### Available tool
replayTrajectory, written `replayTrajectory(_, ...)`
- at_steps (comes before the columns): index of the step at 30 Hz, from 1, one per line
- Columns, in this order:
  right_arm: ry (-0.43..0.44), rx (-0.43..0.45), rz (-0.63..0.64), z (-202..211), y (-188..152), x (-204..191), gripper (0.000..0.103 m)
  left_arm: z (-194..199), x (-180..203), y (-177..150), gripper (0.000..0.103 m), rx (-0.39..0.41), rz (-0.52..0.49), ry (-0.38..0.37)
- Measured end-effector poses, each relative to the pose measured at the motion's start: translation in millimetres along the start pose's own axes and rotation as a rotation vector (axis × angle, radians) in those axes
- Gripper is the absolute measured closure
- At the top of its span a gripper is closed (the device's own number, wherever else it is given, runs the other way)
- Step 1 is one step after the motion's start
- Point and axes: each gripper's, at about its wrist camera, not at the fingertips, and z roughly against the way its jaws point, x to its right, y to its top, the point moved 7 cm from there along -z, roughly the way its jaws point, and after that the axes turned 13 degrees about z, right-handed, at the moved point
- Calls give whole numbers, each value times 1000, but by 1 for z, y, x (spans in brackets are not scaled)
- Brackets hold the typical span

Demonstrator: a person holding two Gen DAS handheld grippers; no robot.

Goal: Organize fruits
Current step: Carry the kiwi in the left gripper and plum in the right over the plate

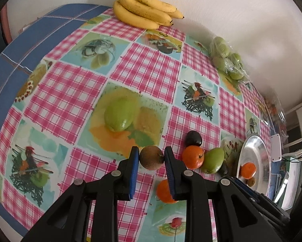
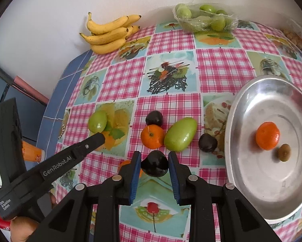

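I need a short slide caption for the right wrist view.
Right hand-held gripper holding a dark plum beside the steel plate.

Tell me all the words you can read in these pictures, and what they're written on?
"GenRobot.AI": on the arm of the left gripper, seen from the right wrist camera.
"Data Acquisition System": small print on the same tool's handle end.
Orange packet beyond the table's edge: has lettering, too cut off to read.
The tablecloth has only pictures, no words.

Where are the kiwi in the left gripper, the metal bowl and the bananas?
kiwi point(image 1: 151, 157), left wrist view, middle of its brown skin.
metal bowl point(image 2: 249, 173), right wrist view, bare inner floor.
bananas point(image 2: 108, 34), right wrist view, middle of the bunch.
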Motion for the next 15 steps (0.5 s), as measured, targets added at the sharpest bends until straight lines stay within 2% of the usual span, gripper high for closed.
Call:
replayTrajectory(9,-54,15,28,13,3,13,74,5,13,-1,77,37,-38,31)
replayTrajectory(15,-109,33,-12,28,2,43,74,9,38,-11,77,51,-101,22)
